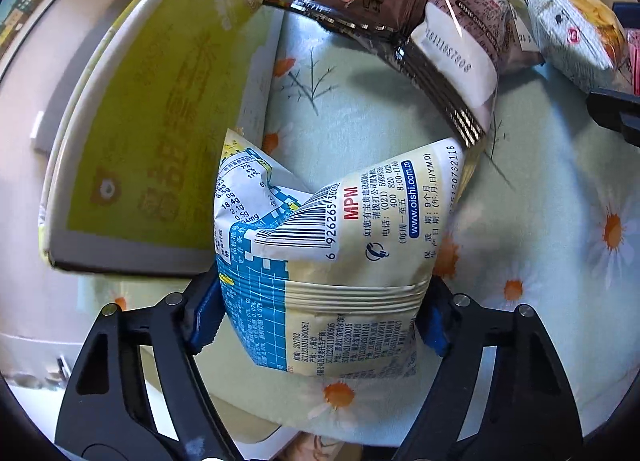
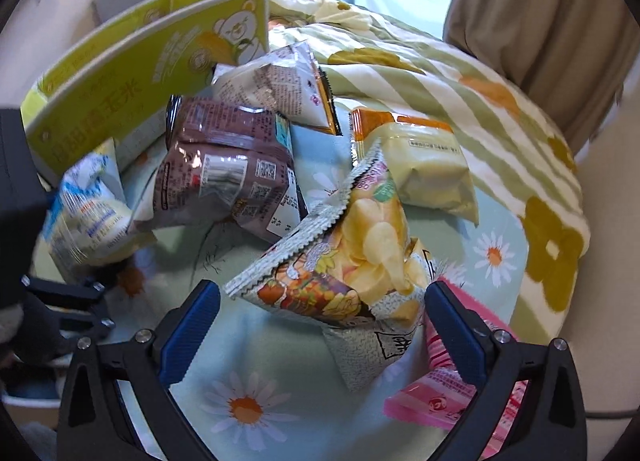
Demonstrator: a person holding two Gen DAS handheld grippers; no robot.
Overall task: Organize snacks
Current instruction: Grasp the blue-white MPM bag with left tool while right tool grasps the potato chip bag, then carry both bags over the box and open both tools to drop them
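Between the blue-padded fingers (image 1: pixel 208 313) of the left gripper (image 1: pixel 320 313) sits a cream and blue crinkled plastic snack bag (image 1: pixel 332 245), printed with a barcode and small text. Both pads press its lower sides, so the fingers grip the bag. It lies on a bed covered by a pale green sheet with white and orange daisies (image 1: pixel 540 221). Just beyond the bag, a brown glossy snack packet (image 1: pixel 420 21) rests tilted, one crimped end reaching down near the cream bag's top corner. To the left stands a lime green cardboard box with a cartoon bear (image 1: pixel 160 101), its flap raised.

From the right wrist view, the right gripper (image 2: pixel 320 325) has its fingers spread wide apart, pressing on nothing. A silver-edged plastic bag picturing yellow potato chips (image 2: pixel 360 261) lies between them, clear of both pads. A pink striped wrapper (image 2: pixel 440 393) lies partly under the right-hand finger. Farther off sit a pale yellow packet with an orange top (image 2: pixel 428 169), a white packet with an orange edge (image 2: pixel 280 85), and a green-striped flowered quilt (image 2: pixel 500 109).
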